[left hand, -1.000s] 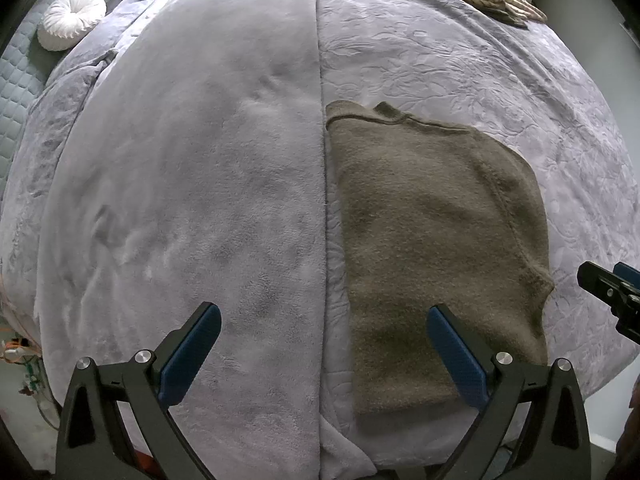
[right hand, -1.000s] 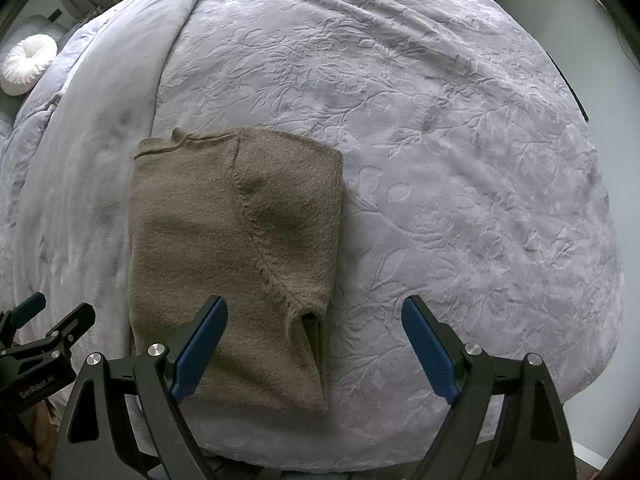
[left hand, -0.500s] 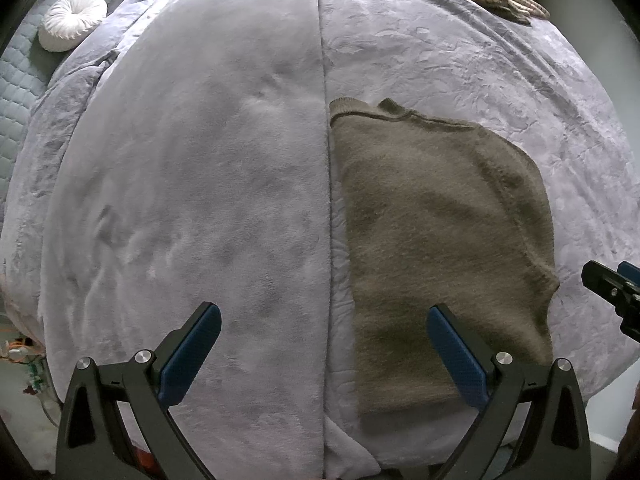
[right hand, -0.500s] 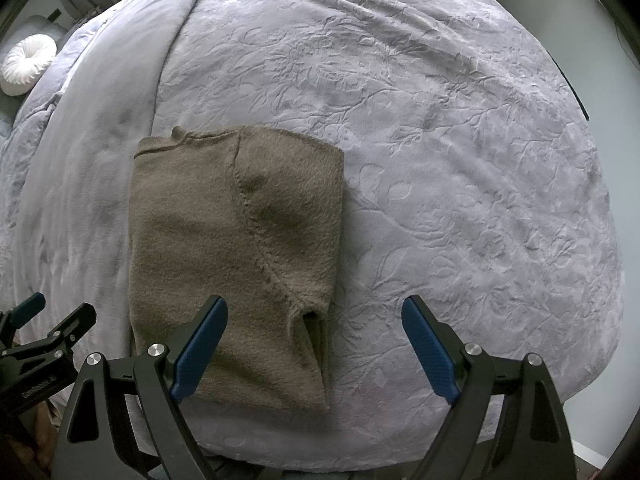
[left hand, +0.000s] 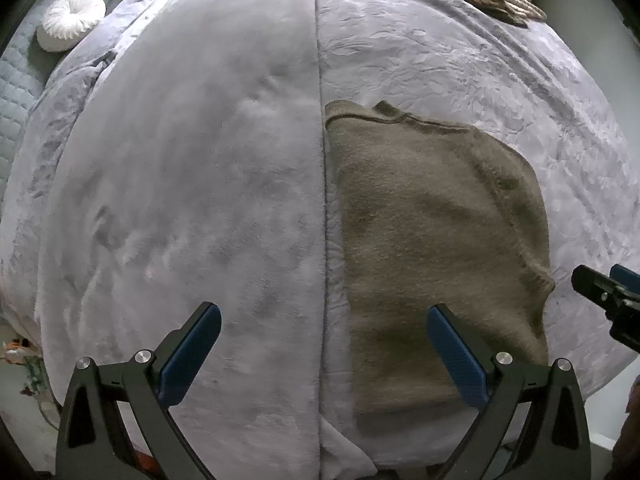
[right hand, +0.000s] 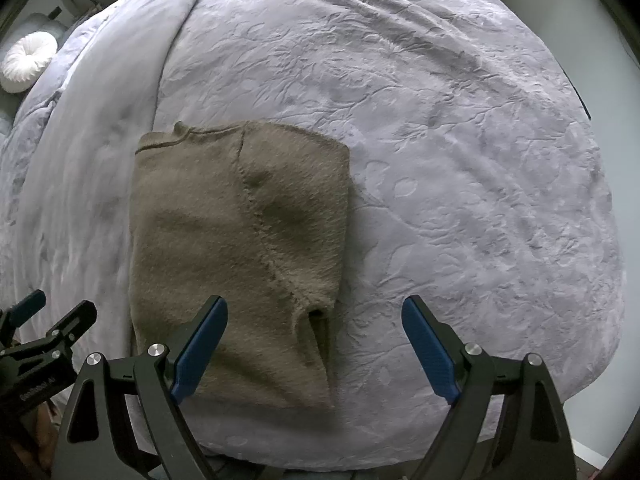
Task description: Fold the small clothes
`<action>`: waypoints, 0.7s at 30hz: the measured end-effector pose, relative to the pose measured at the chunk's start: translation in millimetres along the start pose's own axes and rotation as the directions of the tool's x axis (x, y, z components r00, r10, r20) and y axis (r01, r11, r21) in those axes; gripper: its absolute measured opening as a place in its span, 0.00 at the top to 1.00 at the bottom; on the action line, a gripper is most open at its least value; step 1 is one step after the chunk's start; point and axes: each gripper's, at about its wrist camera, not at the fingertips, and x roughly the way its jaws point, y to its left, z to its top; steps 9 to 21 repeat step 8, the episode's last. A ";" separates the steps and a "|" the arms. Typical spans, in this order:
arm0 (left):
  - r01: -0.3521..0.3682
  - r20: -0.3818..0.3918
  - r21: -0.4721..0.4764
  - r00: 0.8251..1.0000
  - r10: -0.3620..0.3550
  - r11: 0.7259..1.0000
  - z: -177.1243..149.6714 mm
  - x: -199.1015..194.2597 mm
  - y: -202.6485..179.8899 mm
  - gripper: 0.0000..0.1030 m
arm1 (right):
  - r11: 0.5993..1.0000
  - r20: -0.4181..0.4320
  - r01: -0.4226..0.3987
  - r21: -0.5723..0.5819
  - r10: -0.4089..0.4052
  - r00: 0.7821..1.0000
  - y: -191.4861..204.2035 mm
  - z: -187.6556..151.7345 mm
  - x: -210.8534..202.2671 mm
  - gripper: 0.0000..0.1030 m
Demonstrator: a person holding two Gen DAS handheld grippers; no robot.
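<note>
Folded olive-brown knitted sweater [right hand: 240, 256] is laid flat on the lavender embossed bedspread [right hand: 460, 160].
Left hand-held gripper [left hand: 320, 354] and right hand-held gripper [right hand: 316, 350] are held above it, jaws apart, nothing clamped.

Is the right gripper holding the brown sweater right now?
No. The right gripper hangs open above the folded brown sweater, nothing between its fingers.

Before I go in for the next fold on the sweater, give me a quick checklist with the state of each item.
1. Left gripper open, nothing between its fingers: ok.
2. Right gripper open, nothing held: ok.
3. Sweater lies flat on the bedspread, already folded lengthwise: ok.
4. Right gripper lined up over the sweater's near right corner: ok.
5. Left gripper straddles the sweater's left edge: ok.
6. Layers underneath lie smooth: cannot tell.
</note>
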 end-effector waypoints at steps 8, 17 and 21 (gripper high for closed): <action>-0.001 0.003 0.010 1.000 0.001 1.000 0.5 -0.2 -1.8 0.00 | 1.000 -0.003 0.001 0.001 -0.001 1.000 1.5 -0.4 2.0 0.12; -0.001 0.003 0.010 1.000 0.001 1.000 0.5 -0.2 -1.8 0.00 | 1.000 -0.003 0.001 0.001 -0.001 1.000 1.5 -0.4 2.0 0.12; -0.001 0.003 0.010 1.000 0.001 1.000 0.5 -0.2 -1.8 0.00 | 1.000 -0.003 0.001 0.001 -0.001 1.000 1.5 -0.4 2.0 0.12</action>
